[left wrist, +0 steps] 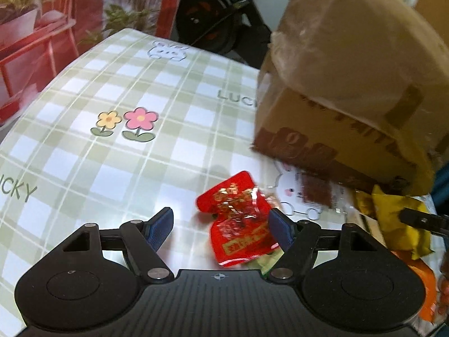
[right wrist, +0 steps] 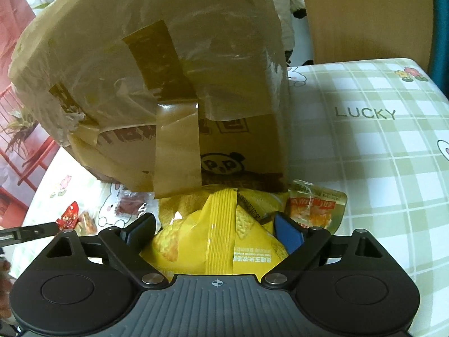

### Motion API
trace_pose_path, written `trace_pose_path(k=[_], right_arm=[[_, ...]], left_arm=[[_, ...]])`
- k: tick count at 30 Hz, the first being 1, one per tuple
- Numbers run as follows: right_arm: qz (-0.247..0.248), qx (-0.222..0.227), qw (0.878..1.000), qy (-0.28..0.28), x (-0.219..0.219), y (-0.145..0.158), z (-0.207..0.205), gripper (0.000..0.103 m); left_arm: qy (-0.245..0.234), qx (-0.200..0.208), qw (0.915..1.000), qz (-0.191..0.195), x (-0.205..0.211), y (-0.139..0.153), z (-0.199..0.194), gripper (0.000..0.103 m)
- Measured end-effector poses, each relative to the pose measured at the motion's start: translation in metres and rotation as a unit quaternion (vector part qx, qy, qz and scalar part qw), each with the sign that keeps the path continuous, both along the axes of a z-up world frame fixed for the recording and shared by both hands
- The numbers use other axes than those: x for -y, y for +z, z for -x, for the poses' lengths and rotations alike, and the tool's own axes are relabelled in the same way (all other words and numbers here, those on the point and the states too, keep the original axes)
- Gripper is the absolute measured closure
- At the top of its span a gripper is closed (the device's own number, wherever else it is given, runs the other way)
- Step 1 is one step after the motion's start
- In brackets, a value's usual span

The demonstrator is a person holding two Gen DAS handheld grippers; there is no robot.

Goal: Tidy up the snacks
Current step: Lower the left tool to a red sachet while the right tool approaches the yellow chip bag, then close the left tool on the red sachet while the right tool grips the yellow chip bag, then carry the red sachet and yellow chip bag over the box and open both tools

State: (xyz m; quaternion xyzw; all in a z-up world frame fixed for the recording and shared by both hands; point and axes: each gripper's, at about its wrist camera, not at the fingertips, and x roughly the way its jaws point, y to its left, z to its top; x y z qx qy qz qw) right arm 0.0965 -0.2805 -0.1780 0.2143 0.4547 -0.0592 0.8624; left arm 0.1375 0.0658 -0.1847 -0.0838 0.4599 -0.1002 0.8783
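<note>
In the left wrist view a red foil snack packet (left wrist: 238, 219) lies on the plaid tablecloth (left wrist: 112, 163) between the blue pads of my left gripper (left wrist: 221, 216). The jaws stand open; the packet is close to the right pad and clear of the left one. In the right wrist view a puffy yellow snack bag (right wrist: 216, 241) fills the gap of my right gripper (right wrist: 213, 220). The pads sit tight beside its sides without squeezing it. A taped cardboard box (right wrist: 168, 84) stands just beyond the bag, its lower edge over the bag's far end.
An orange sachet (right wrist: 317, 210) lies right of the yellow bag and a brown packet (right wrist: 126, 205) left of it. The box (left wrist: 350, 84) rises at the right of the left view. A wooden chair back (right wrist: 364, 14) and a black wheel (left wrist: 213, 19) stand beyond the table.
</note>
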Motion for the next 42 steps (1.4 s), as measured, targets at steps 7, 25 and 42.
trace_pose_path(k=[7, 25, 42], right_arm=[[-0.002, 0.005, 1.000, -0.001, 0.001, 0.000, 0.001, 0.017], [-0.007, 0.011, 1.000, -0.001, 0.001, 0.002, 0.004, 0.022], [0.037, 0.035, 0.998, -0.023, 0.010, 0.031, 0.038, 0.025]], left_arm=[[0.016, -0.003, 0.9993, 0.032, 0.001, -0.013, -0.011, 0.039], [-0.011, 0.037, 0.9987, 0.033, 0.014, -0.010, 0.006, 0.080], [0.017, 0.106, 0.9942, 0.014, -0.005, 0.036, 0.026, 0.090]])
